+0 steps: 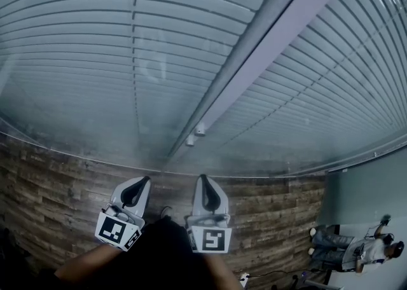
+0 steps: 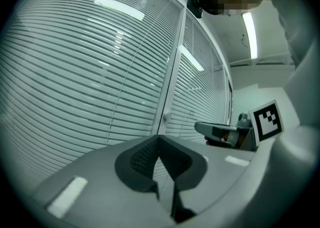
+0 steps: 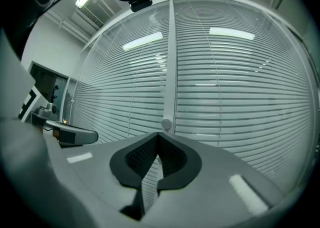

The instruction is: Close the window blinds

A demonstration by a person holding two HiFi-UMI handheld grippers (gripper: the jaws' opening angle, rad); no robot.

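White horizontal blinds (image 1: 76,41) hang over two glass panes, which a grey upright frame bar (image 1: 254,60) divides; the slats lie close together. A thin cord (image 1: 135,60) runs down the left pane. The bar carries two small round knobs (image 1: 200,130). Both grippers are held side by side, a little short of the blinds and pointing at the bar. My left gripper (image 1: 144,182) (image 2: 159,138) is shut with nothing in it. My right gripper (image 1: 203,179) (image 3: 159,135) is also shut and holds nothing. One knob (image 3: 166,123) sits just beyond the right gripper's tips. Neither gripper touches the blinds.
A wood-plank floor (image 1: 51,187) runs along the foot of the windows. A grey wall (image 1: 369,187) meets the glass on the right, with a person (image 1: 359,249) beside it. A cable (image 1: 267,274) lies on the floor near my feet.
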